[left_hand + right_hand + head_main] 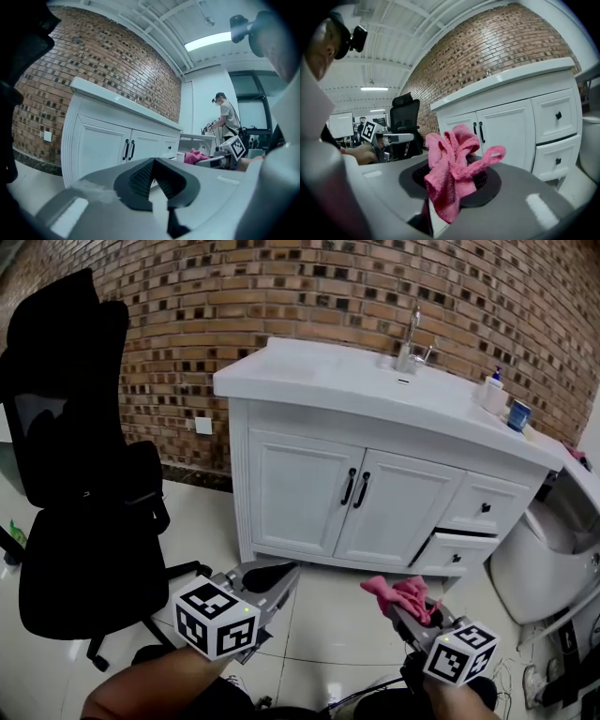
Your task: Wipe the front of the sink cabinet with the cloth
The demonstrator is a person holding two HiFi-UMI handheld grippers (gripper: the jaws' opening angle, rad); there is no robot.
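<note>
Brick wall [281,287] backs sink cabinet [309,488]; right tool [401,610] clamps pink cloth [397,589]

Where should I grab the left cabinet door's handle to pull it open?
Grip the handle at mid-height. It is a slim upright black bar at the inner edge of the left door, so come straight from the front, closing on it sideways.

the shiny pale tiled floor [309,615] holds up a white wooden sink cabinet [375,502] and, well to its left, a black office chair on wheels [84,521]. the cabinet's flat white surface [319,376] carries a silver metal tap [411,343], and near the right end a small white bottle with a blue top [493,392] and a round blue cup [518,414].
</note>
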